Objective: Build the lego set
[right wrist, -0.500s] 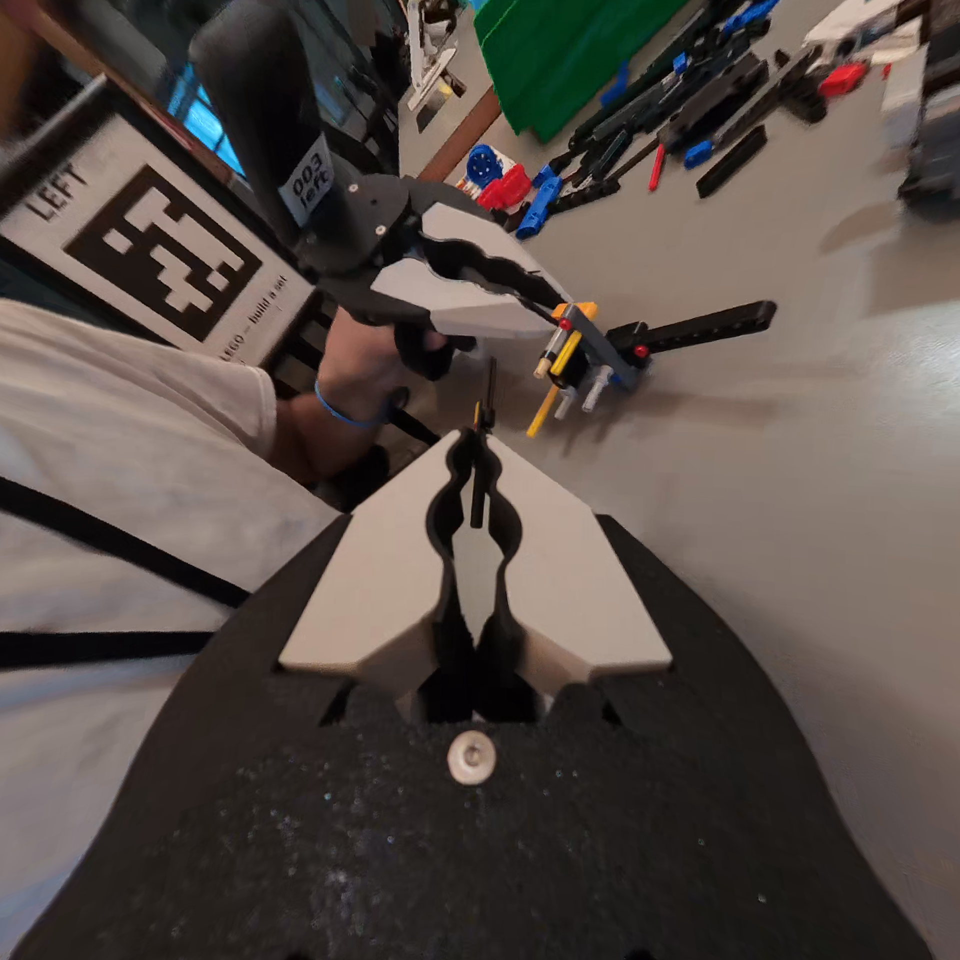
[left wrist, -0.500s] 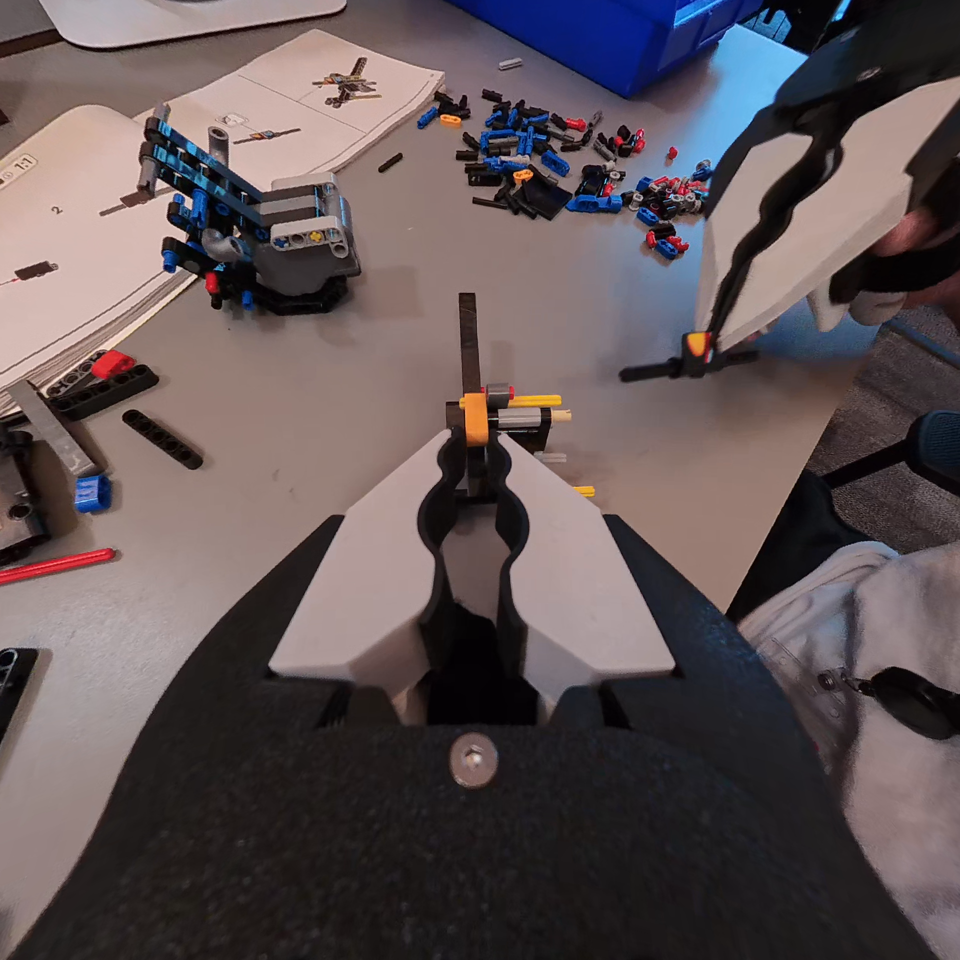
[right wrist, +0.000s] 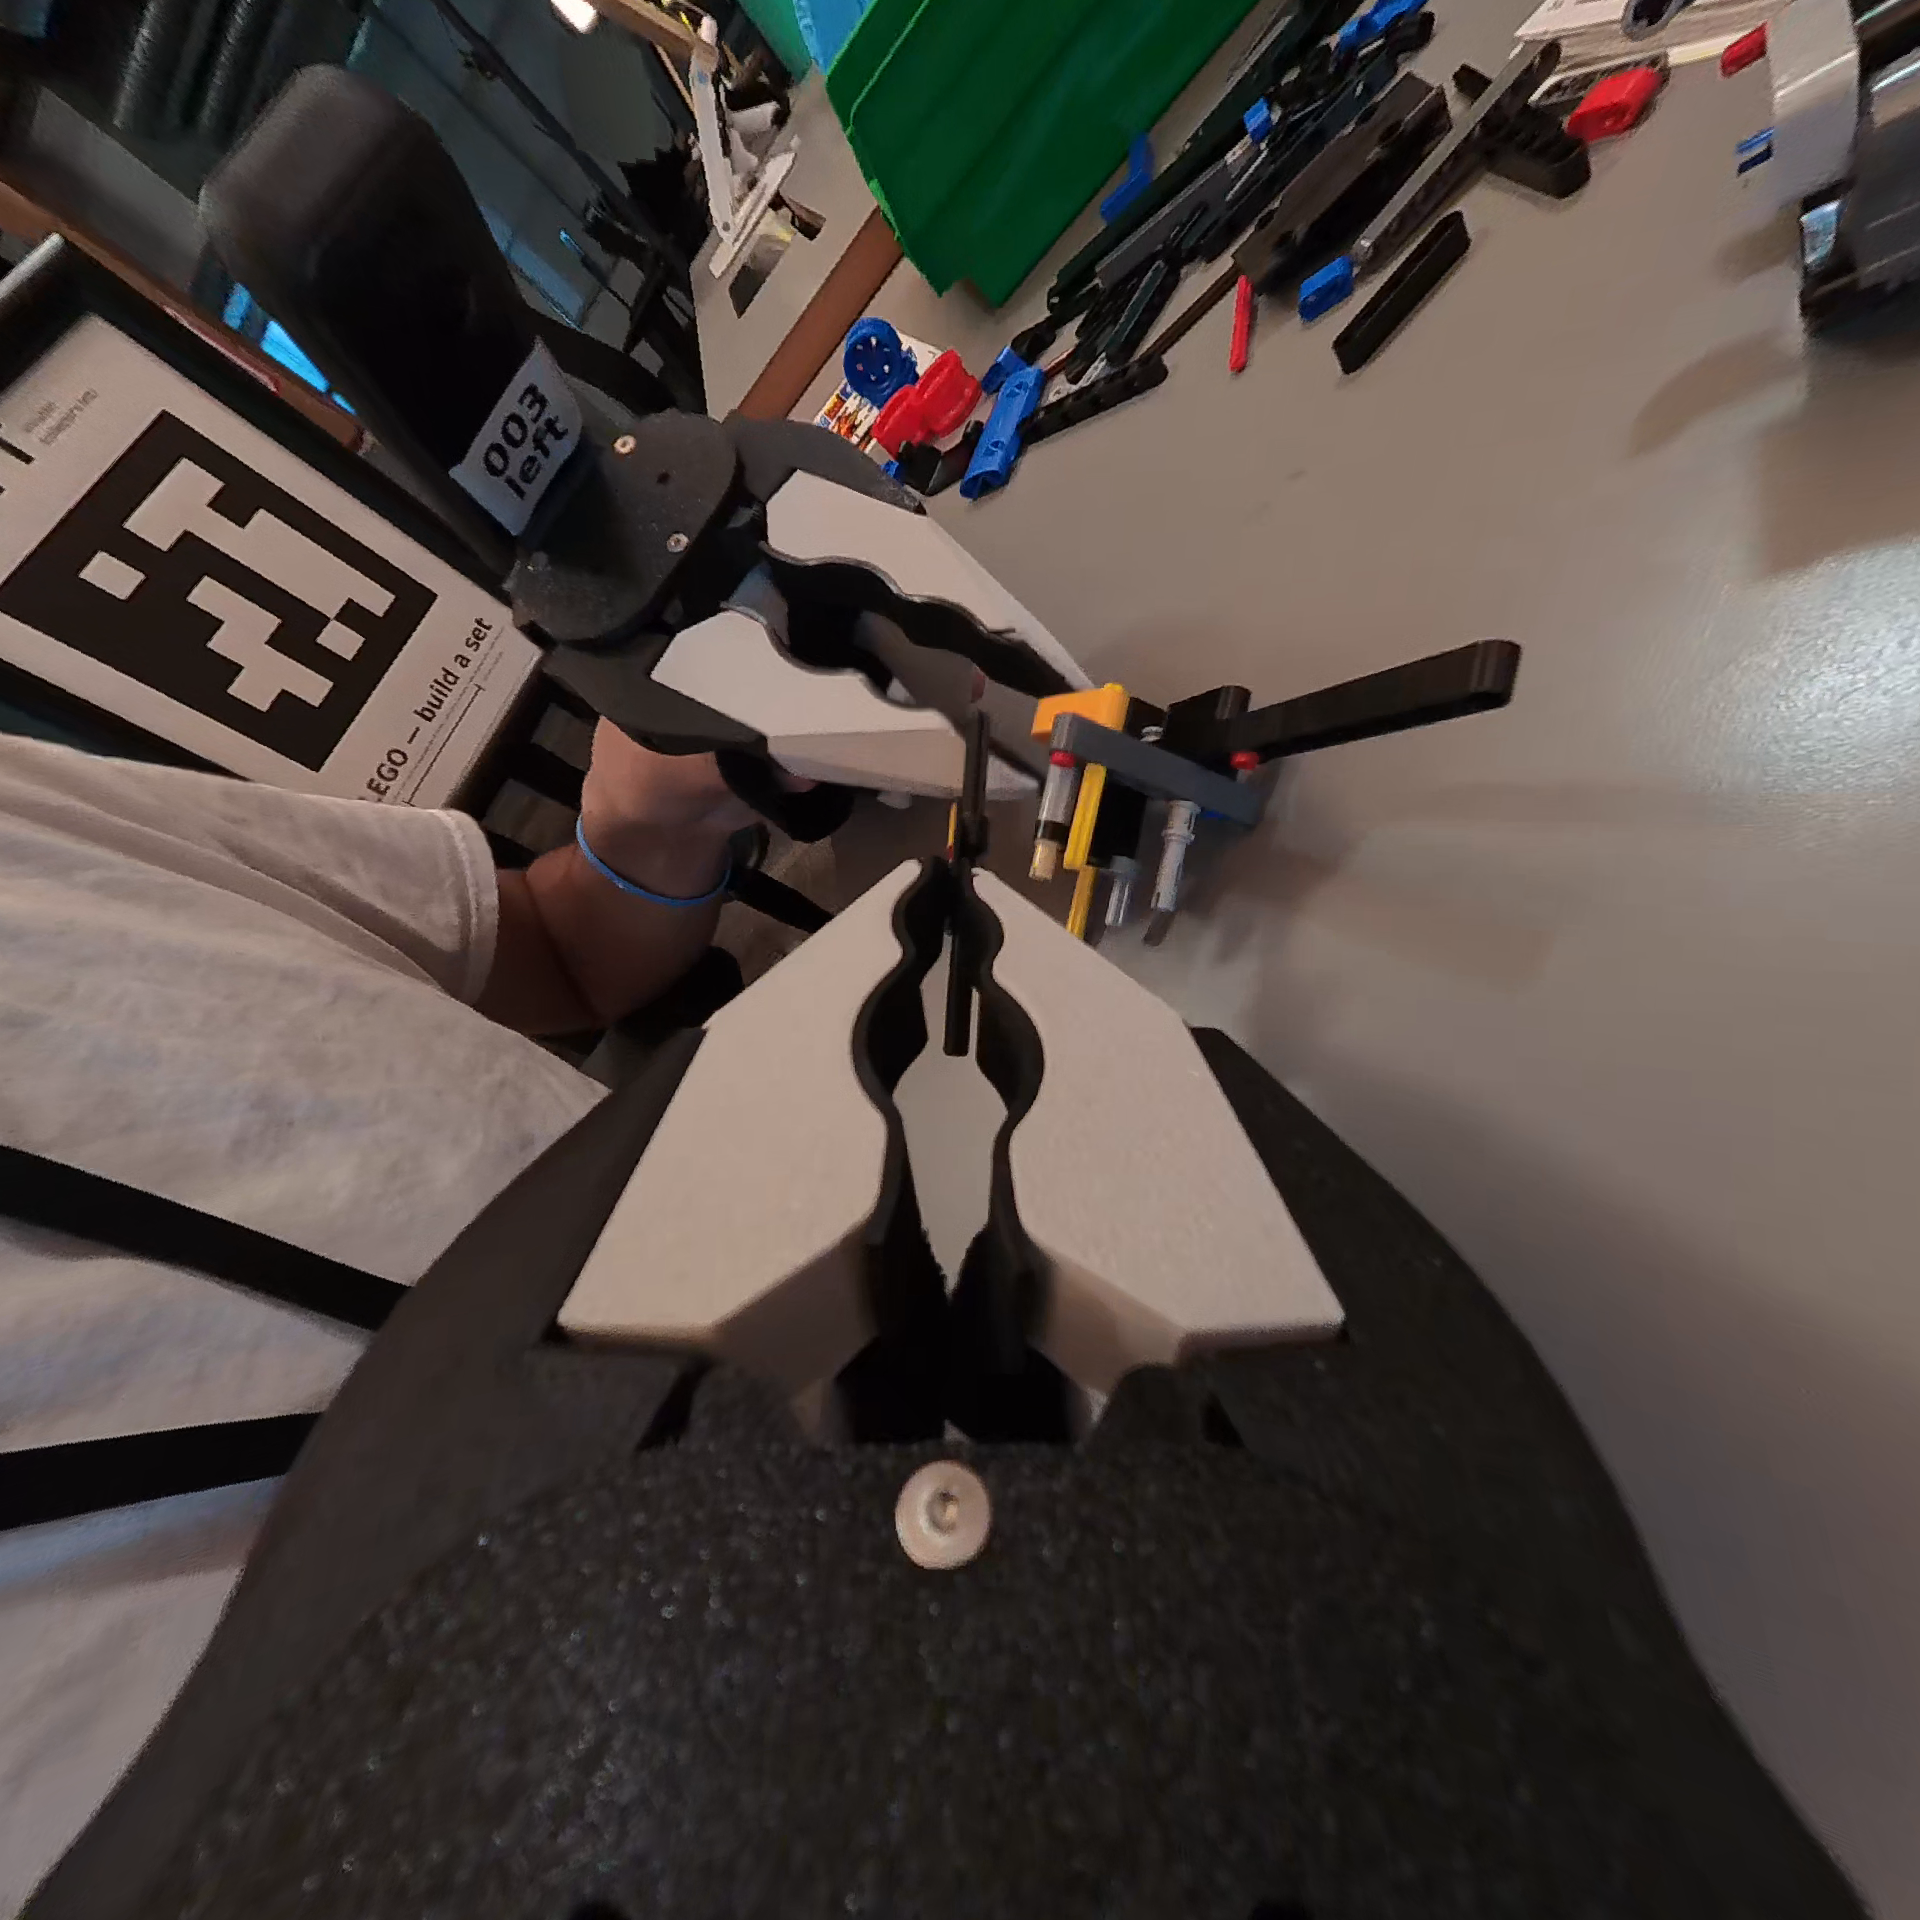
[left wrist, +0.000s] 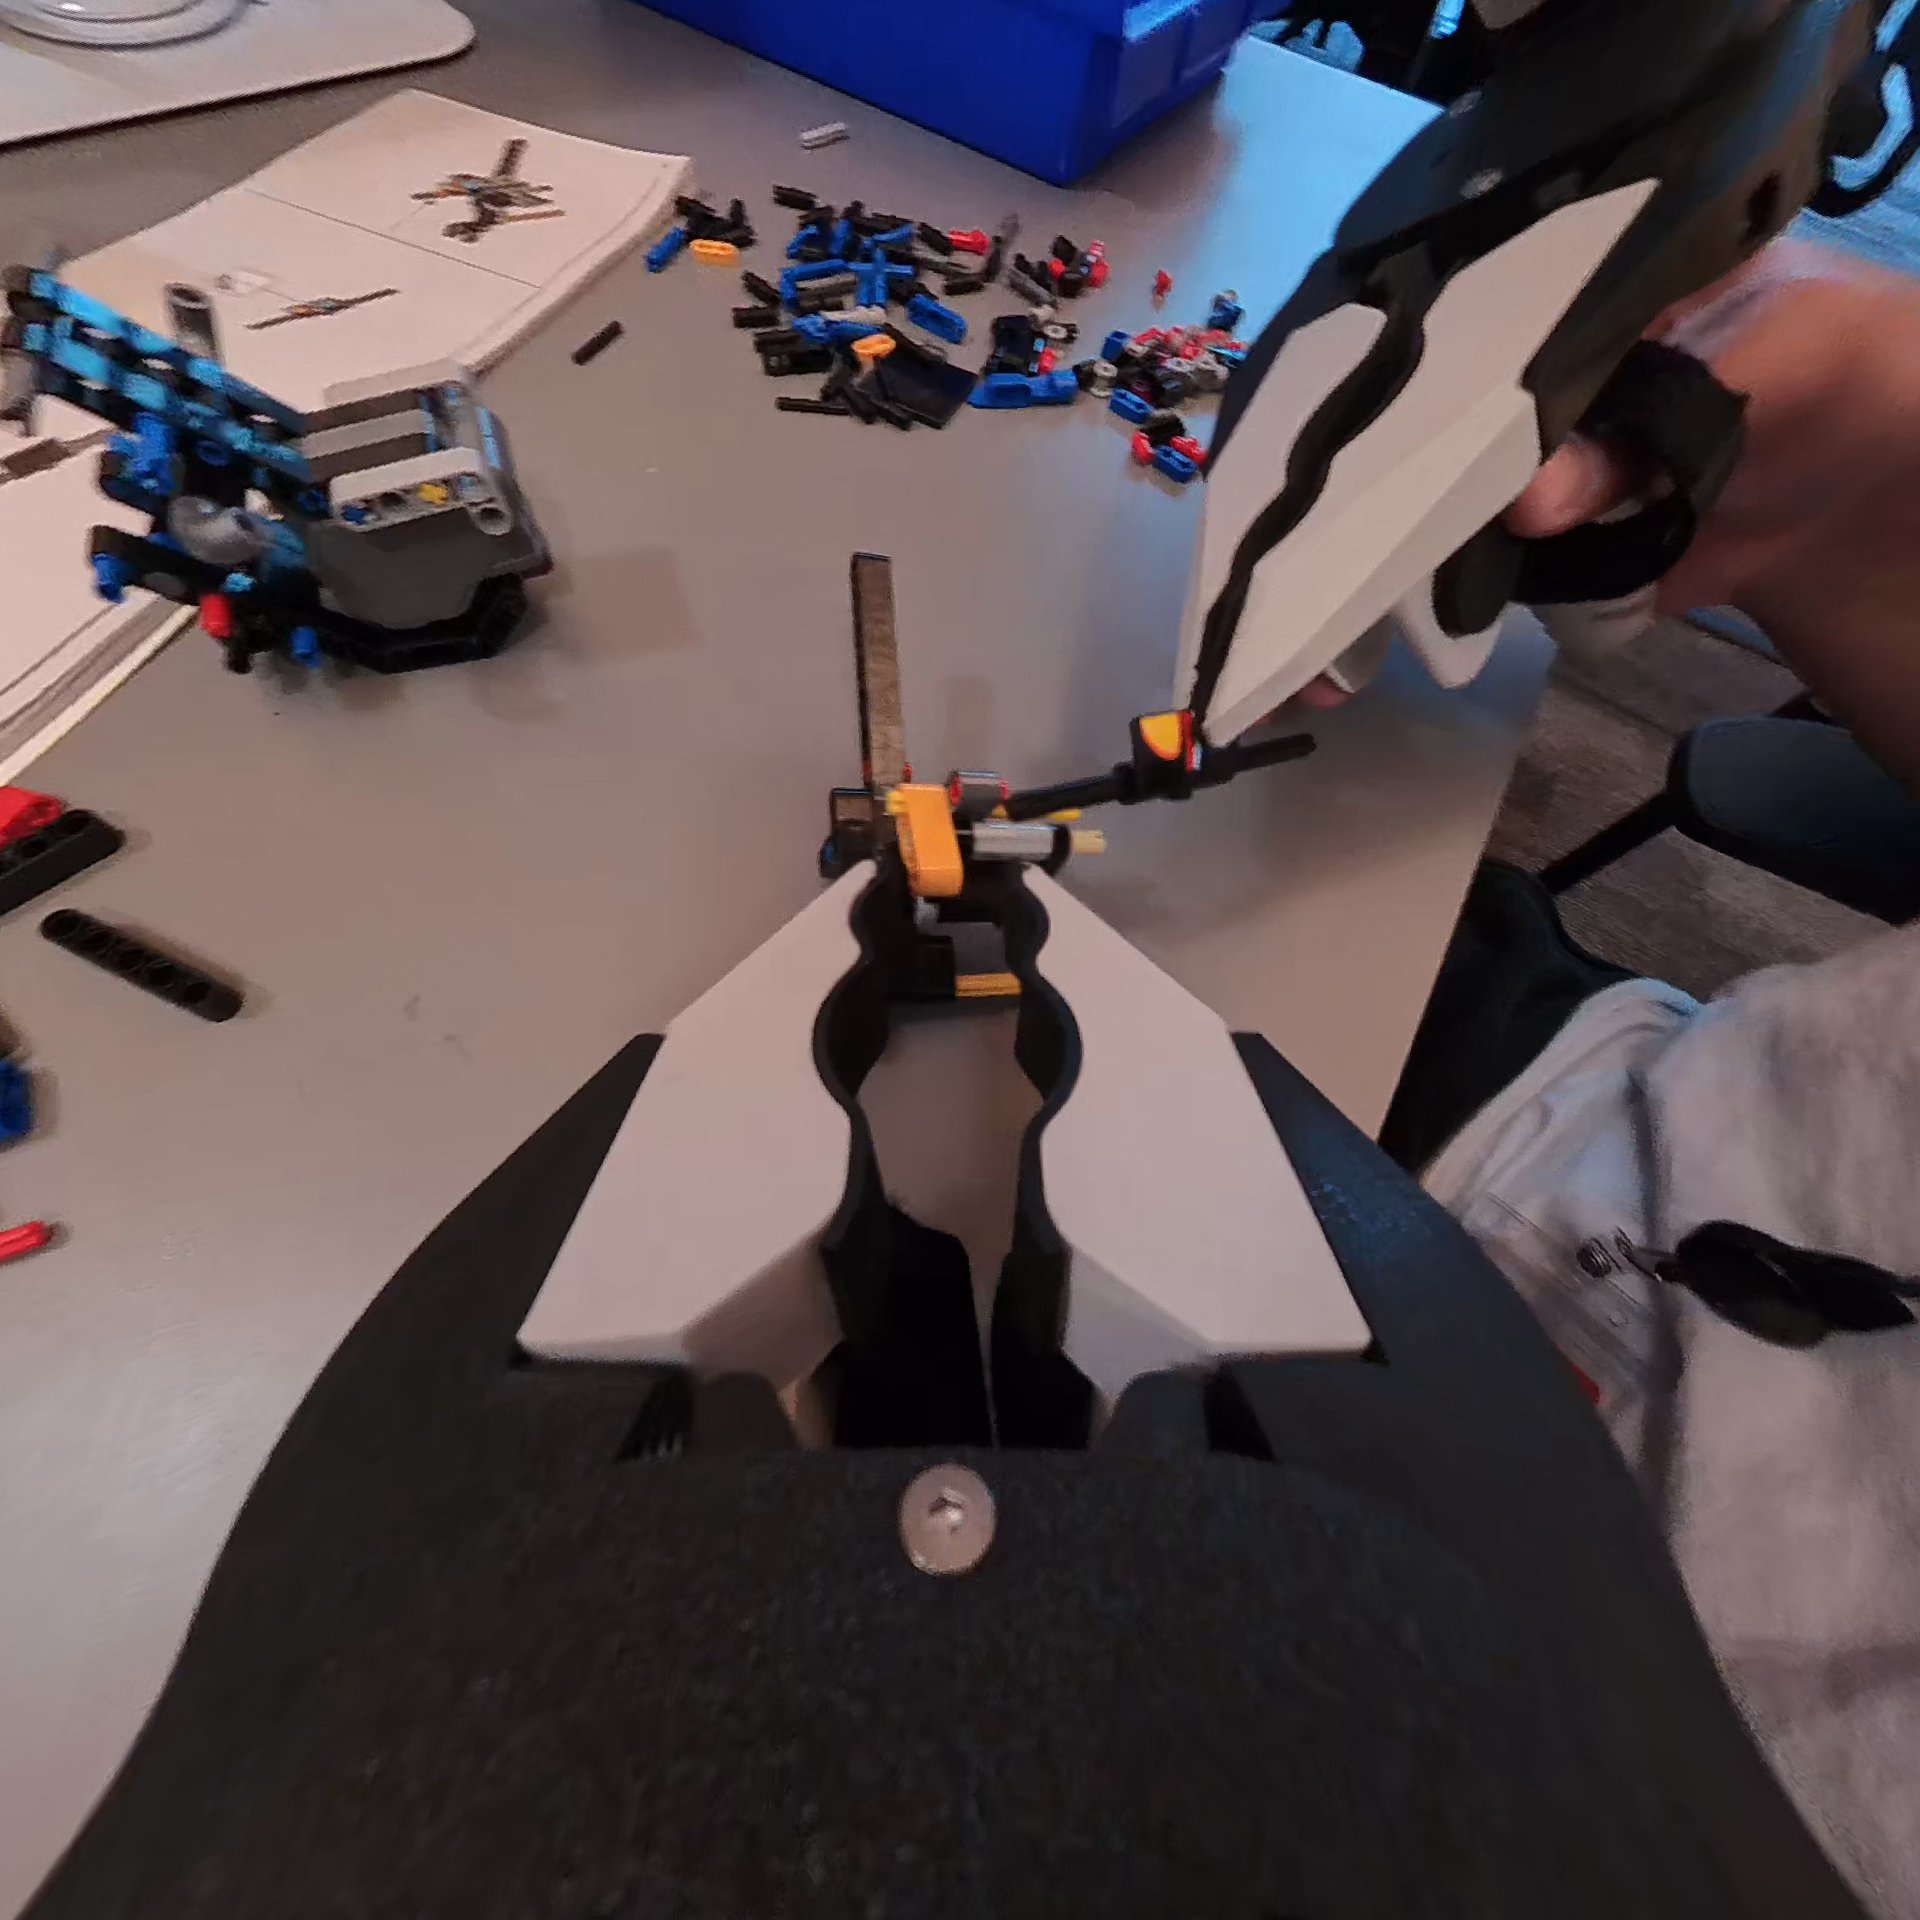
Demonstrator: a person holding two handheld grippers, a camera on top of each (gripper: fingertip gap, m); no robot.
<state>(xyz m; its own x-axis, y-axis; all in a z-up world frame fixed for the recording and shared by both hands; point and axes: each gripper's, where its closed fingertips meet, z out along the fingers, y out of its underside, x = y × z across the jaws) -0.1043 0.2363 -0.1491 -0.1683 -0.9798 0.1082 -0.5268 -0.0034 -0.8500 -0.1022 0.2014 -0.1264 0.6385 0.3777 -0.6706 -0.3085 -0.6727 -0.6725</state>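
My left gripper point(left wrist: 940, 883) is shut on a small Lego subassembly point(left wrist: 930, 831) with an orange connector, grey and yellow pins and a long black beam point(left wrist: 876, 665) that points away from me. It is held just above the grey table point(left wrist: 623, 831). My right gripper point(left wrist: 1205, 717) is shut on a thin black axle point(left wrist: 1070, 795) that carries an orange and red piece point(left wrist: 1162, 740). The axle's free end meets the subassembly's right side. In the right wrist view the axle point(right wrist: 961, 966) sits between my right gripper's tips point(right wrist: 951, 883), beside the left gripper point(right wrist: 1039, 727) and the subassembly point(right wrist: 1153, 774).
A partly built blue and grey model point(left wrist: 343, 499) stands at the left on the instruction booklet's point(left wrist: 416, 229) edge. A pile of small loose parts point(left wrist: 935, 312) lies at the back, before a blue bin point(left wrist: 987, 62). A black beam point(left wrist: 140, 961) lies at the left. The table edge runs close on the right. Spacing between my two grippers at the tips: around 5 cm.
My right gripper has brought the black axle leftward, from well apart to its end meeting the subassembly. The left gripper still holds the subassembly in about the same place.
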